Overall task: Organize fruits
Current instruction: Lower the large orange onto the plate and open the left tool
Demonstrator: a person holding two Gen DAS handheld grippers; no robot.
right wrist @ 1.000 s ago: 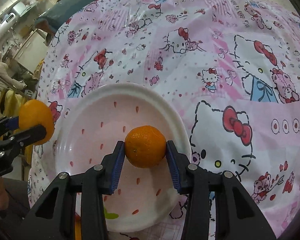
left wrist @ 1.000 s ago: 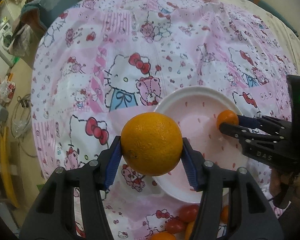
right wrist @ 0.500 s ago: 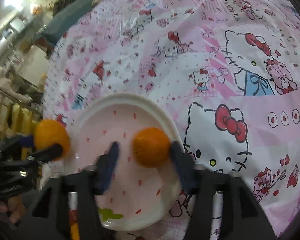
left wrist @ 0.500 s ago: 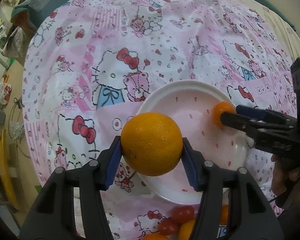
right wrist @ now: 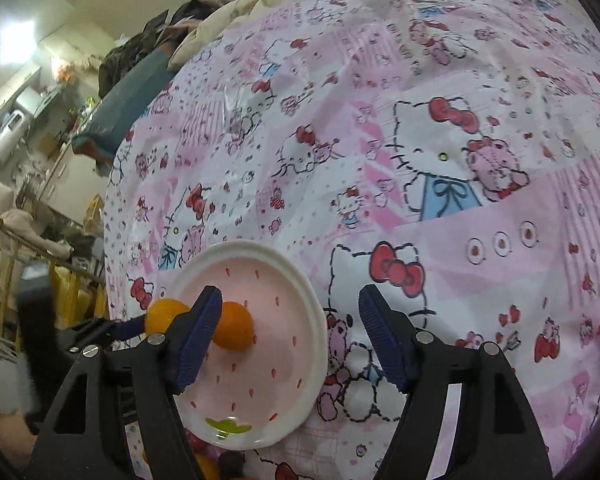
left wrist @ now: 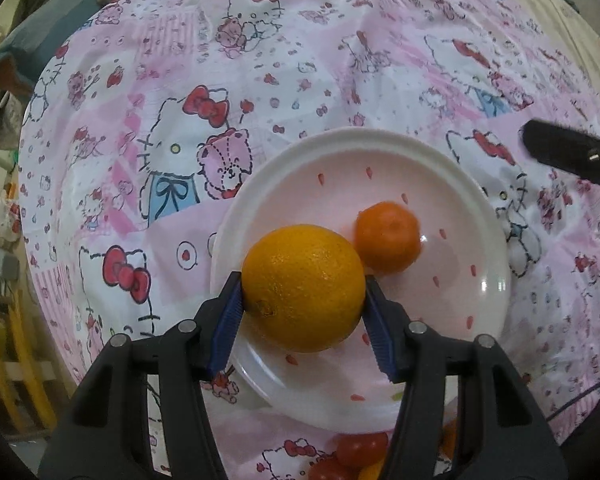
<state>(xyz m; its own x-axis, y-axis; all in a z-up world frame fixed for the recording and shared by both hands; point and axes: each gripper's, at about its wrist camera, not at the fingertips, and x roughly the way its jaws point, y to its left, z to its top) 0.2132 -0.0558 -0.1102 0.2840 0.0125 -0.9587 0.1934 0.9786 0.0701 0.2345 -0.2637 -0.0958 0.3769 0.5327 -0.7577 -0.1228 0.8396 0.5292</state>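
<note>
only left wrist view shows tomatoes (left wrist: pixel 360 448) below plate (left wrist: pixel 380 138).

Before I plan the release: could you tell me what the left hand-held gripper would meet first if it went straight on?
Probably the white plate: the left hand-held gripper holds the large orange over it.

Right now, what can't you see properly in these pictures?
- Fruits below the plate: the left view shows red and orange bits, cut off by the bottom edge and the left tool.
- Big orange: its underside is hidden, so whether it touches the plate is unclear.
- Small orange: the right tool's finger covers its left side in the right view.
</note>
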